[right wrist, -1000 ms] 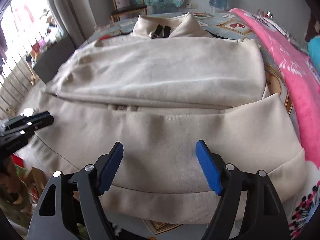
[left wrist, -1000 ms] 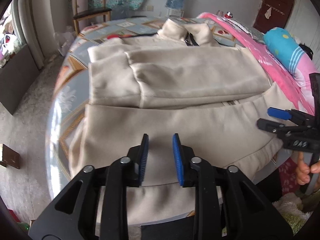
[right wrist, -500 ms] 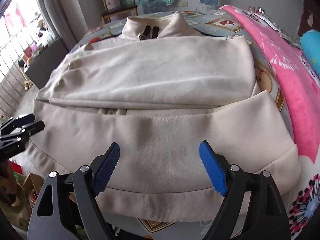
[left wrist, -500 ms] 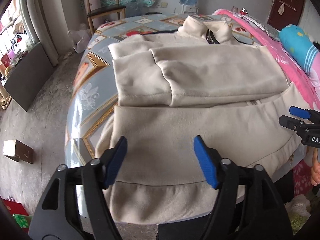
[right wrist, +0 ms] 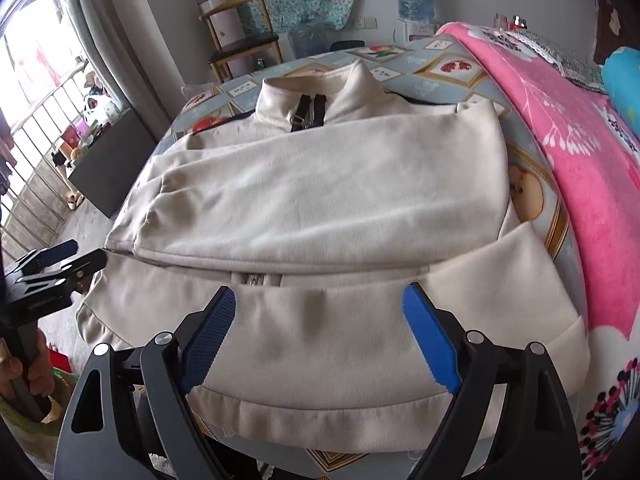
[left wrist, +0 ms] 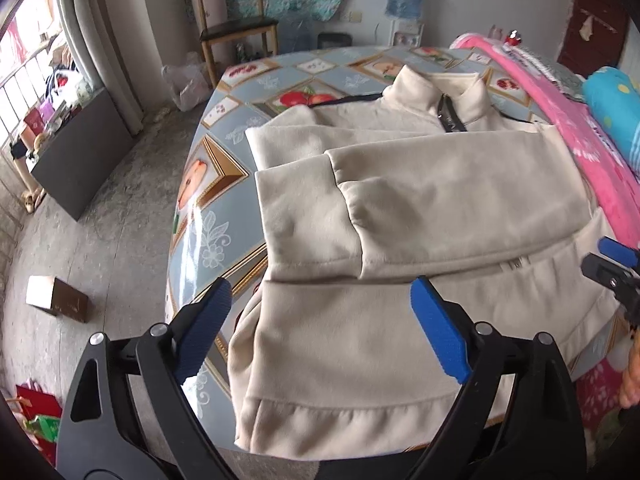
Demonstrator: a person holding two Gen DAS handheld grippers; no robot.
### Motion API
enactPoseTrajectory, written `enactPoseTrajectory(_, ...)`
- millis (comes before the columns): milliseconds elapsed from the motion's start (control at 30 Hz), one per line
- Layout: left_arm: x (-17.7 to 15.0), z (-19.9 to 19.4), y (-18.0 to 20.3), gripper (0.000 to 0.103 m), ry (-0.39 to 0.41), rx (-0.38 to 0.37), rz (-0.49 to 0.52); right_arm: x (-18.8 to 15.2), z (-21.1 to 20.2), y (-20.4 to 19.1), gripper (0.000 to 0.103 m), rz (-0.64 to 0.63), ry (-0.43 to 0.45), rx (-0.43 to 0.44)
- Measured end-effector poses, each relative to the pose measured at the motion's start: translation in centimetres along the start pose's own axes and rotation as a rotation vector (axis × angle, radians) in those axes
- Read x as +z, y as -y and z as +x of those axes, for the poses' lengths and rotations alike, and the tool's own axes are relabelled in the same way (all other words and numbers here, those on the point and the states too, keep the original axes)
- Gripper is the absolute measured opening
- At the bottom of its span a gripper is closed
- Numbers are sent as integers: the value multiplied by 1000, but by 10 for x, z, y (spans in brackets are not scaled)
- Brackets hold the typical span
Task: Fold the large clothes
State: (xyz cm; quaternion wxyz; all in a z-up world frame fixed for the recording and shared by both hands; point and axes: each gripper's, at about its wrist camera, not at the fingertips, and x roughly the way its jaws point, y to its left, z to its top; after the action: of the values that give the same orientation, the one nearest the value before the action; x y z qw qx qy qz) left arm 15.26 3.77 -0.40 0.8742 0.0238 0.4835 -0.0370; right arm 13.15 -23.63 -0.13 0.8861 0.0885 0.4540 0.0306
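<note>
A cream zip-up jacket [left wrist: 440, 200] [right wrist: 320, 192] lies flat on the table, collar at the far end, both sleeves folded across its chest. Its hem hangs over the near table edge. My left gripper [left wrist: 320, 292] hovers above the jacket's lower left part, its jaws opening with nothing between the blue pads. Over the lower middle, my right gripper [right wrist: 320, 296] is also opening and holds nothing. Each gripper shows in the other's view: the right gripper [left wrist: 598, 256] at the right edge, the left gripper [right wrist: 88, 252] at the left edge, with a hand below it.
The table [left wrist: 208, 216] wears a glossy fruit-patterned cloth. A pink blanket [right wrist: 580, 140] lies along its right side. A wooden chair [left wrist: 236, 32] stands behind the table, and a dark cabinet [left wrist: 80, 152] and a cardboard box [left wrist: 56, 298] stand on the floor to the left.
The left gripper's jaws have spread from nearly shut to wide. Both grippers have risen and pulled back from the jacket's lower part. The right jaws have widened a little.
</note>
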Motion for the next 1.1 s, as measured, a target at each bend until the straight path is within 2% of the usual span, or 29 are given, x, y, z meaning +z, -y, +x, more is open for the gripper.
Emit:
enactPoseTrajectory(167, 16, 8, 7, 87, -23, 27, -16, 12, 0, 9, 84, 26, -12, 7)
enactPoseTrajectory(400, 29, 16, 17, 88, -36, 73, 14, 29, 7, 16, 84, 71, -26, 8)
enactPoseTrajectory(1100, 65, 54, 22, 89, -66, 108, 28, 68, 45, 12, 84, 28, -90, -13)
